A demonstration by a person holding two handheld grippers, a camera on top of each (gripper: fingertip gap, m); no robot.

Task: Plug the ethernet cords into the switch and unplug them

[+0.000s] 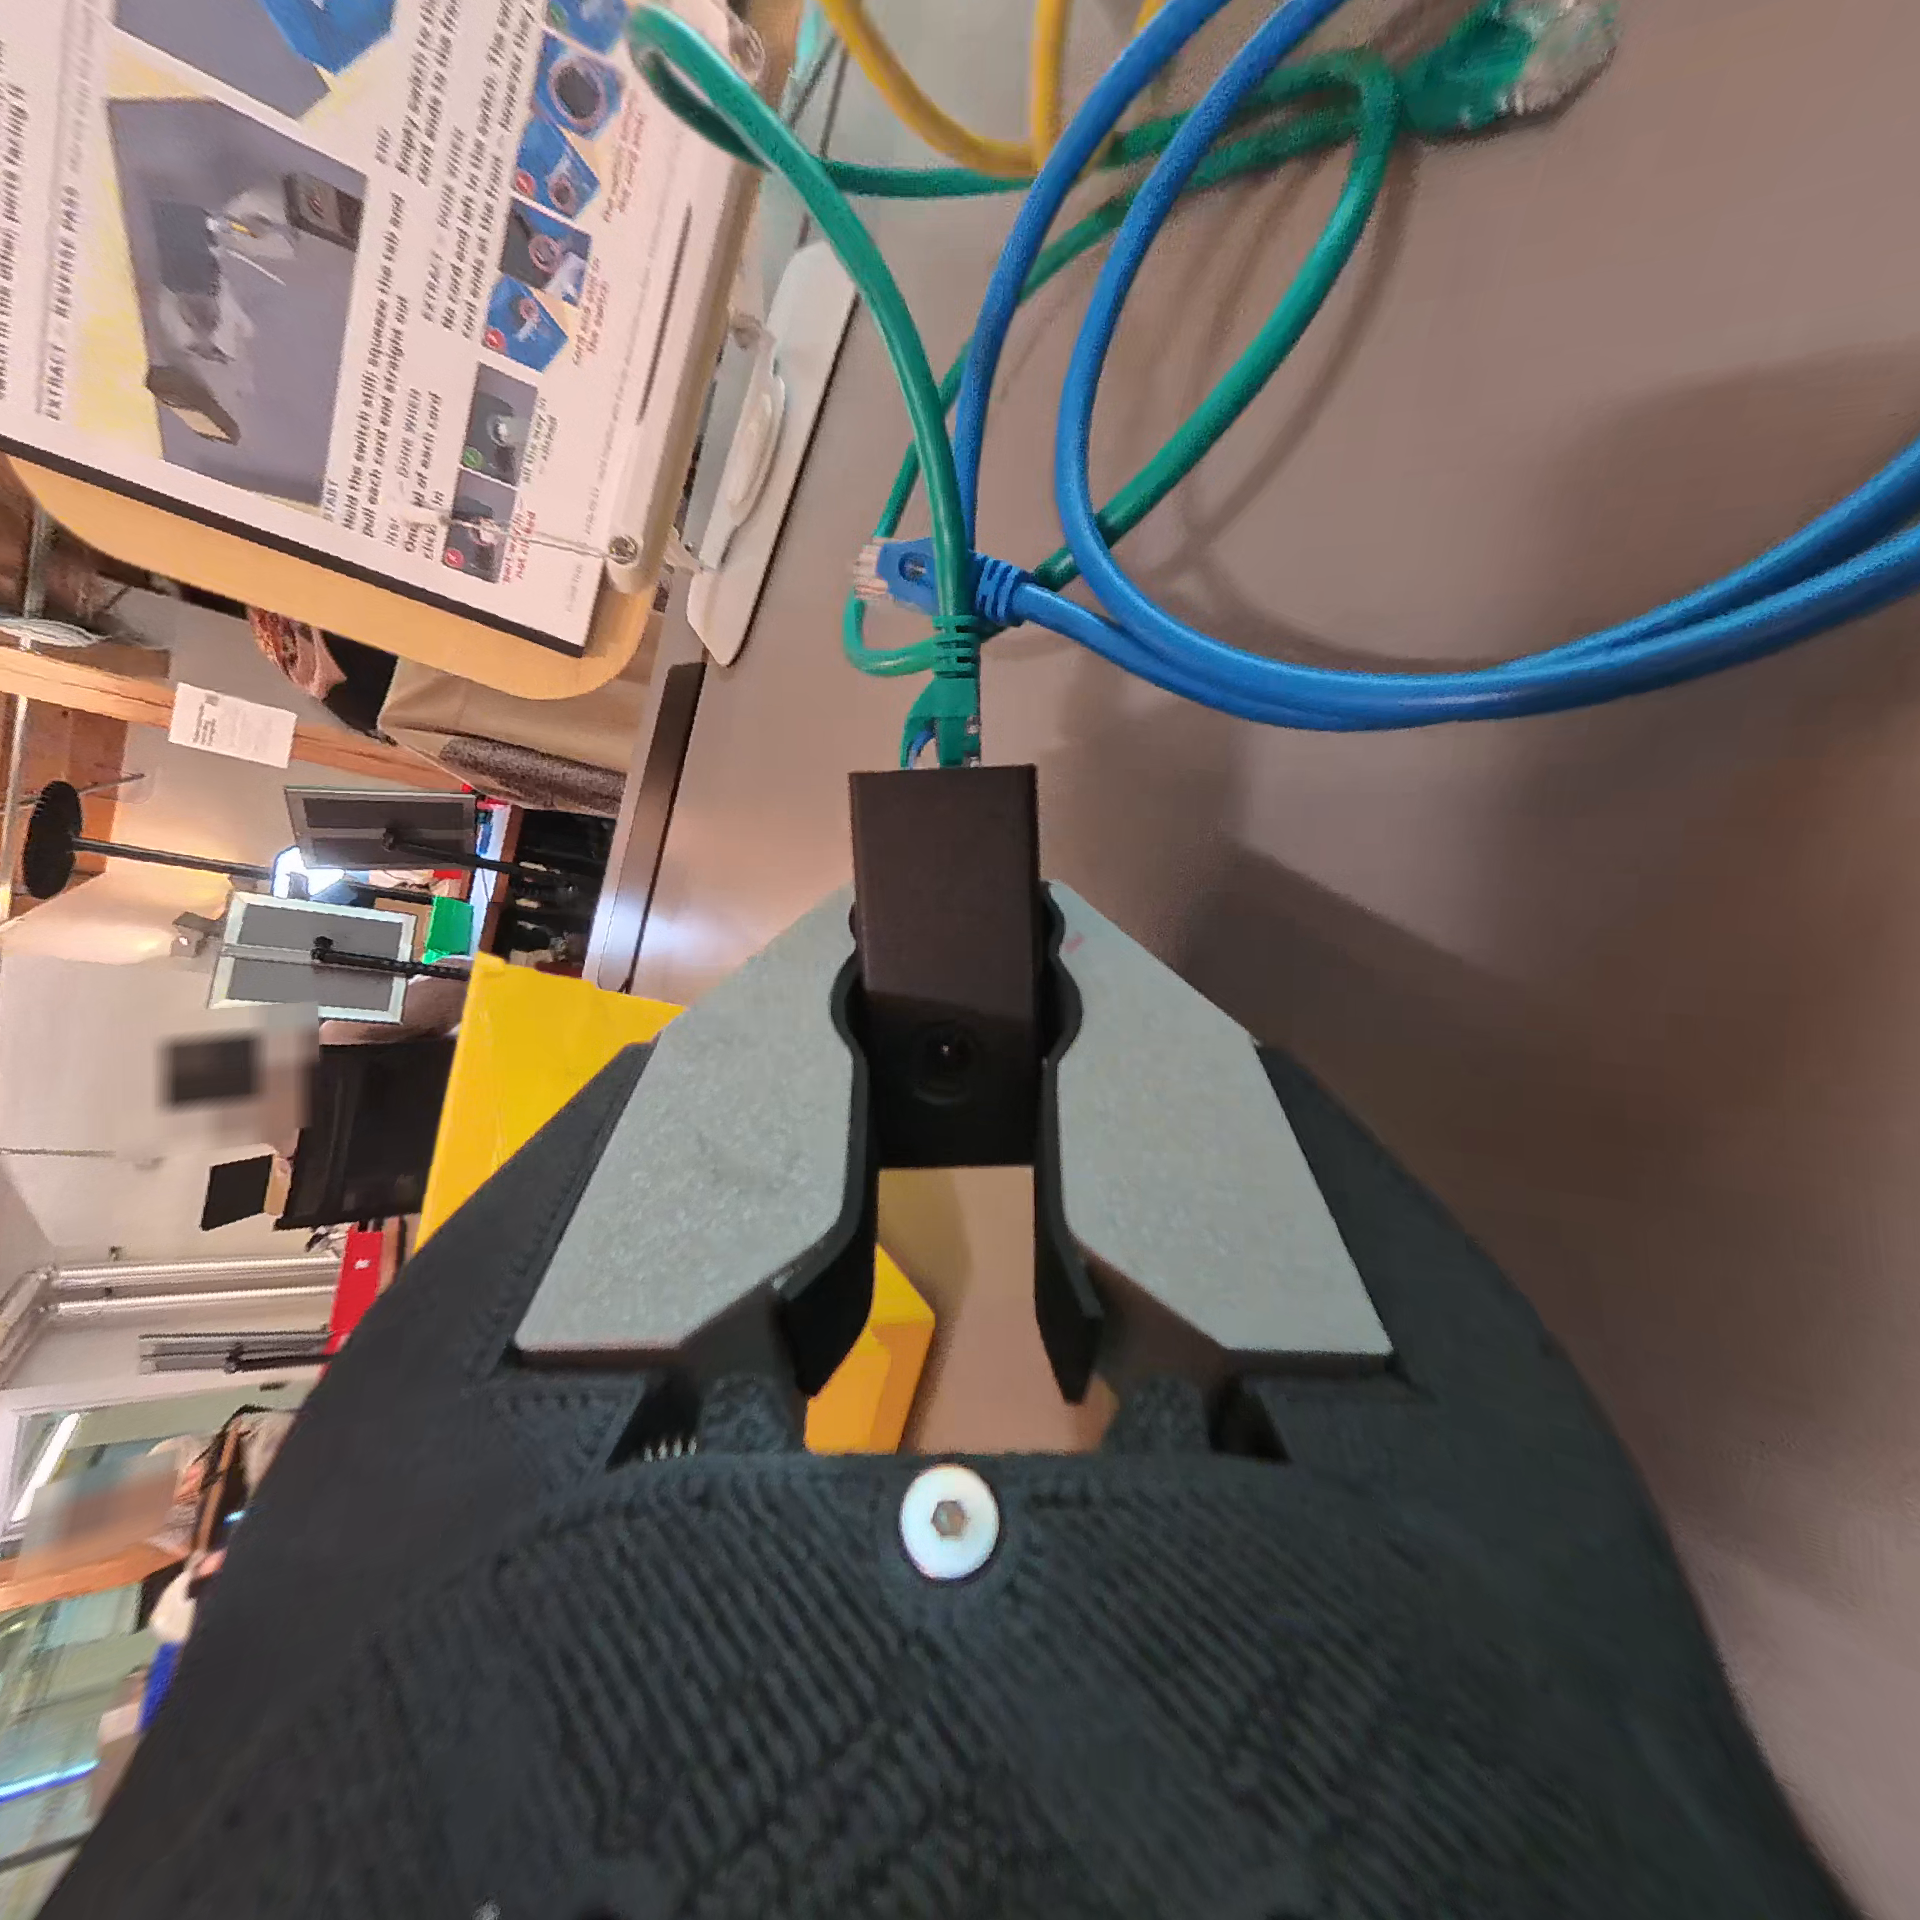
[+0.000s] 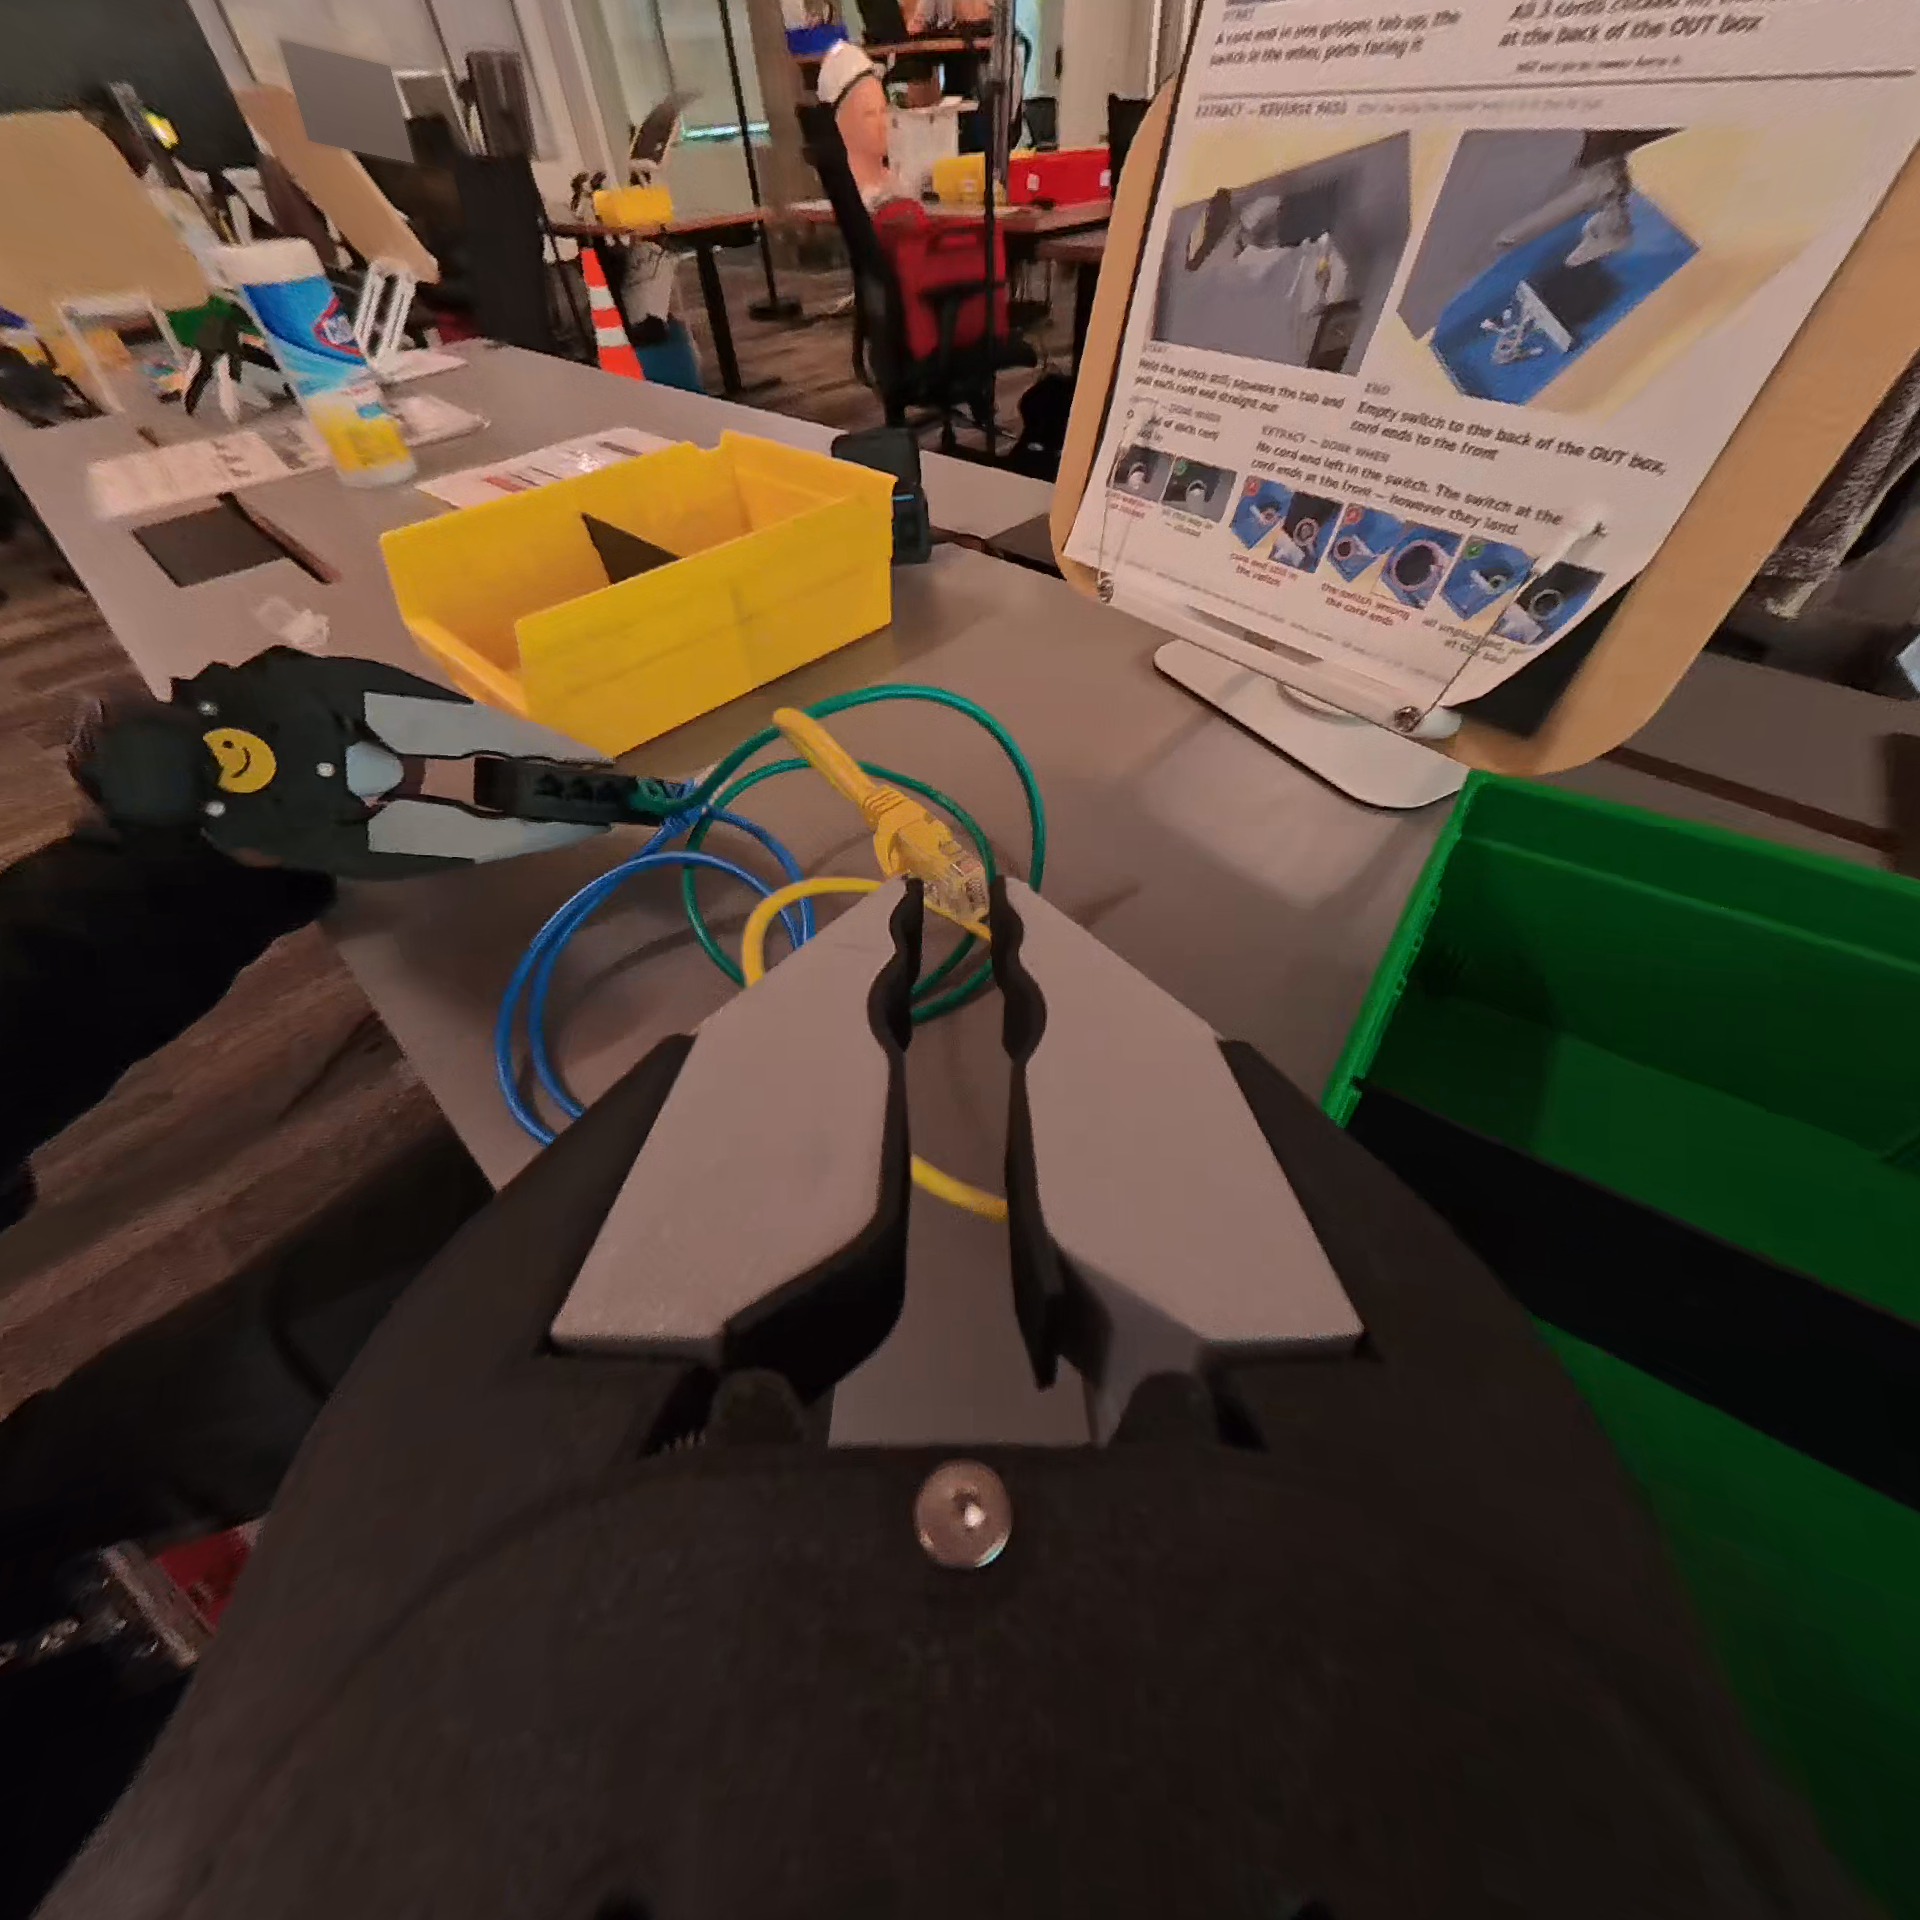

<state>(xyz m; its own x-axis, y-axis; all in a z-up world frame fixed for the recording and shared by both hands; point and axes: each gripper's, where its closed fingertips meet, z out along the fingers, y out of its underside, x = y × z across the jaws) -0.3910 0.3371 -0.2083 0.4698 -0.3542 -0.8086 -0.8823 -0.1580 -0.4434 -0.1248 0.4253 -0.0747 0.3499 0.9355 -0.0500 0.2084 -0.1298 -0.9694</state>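
My left gripper (image 1: 951, 914) is shut on a small black switch (image 1: 943, 862) and holds it above the grey table; it also shows in the right wrist view (image 2: 587, 798). A green cord (image 1: 951, 707) is plugged into the switch's far end, and a blue cord (image 2: 675, 826) seems plugged in beside it. The blue cord's other plug (image 1: 894, 569) hangs loose. My right gripper (image 2: 951, 899) is closed narrowly on the clear plug of a yellow cord (image 2: 930, 847), to the right of the switch. The cords' loops lie on the table (image 2: 1143, 831).
A yellow bin (image 2: 644, 623) stands behind the switch. A green bin (image 2: 1558, 987) stands at the right. An instruction board on a white stand (image 2: 1455, 364) is at the back right. The table edge (image 2: 416, 1039) runs close on the left. The tips of one gripper are about 30 cm away from the tips of the other.
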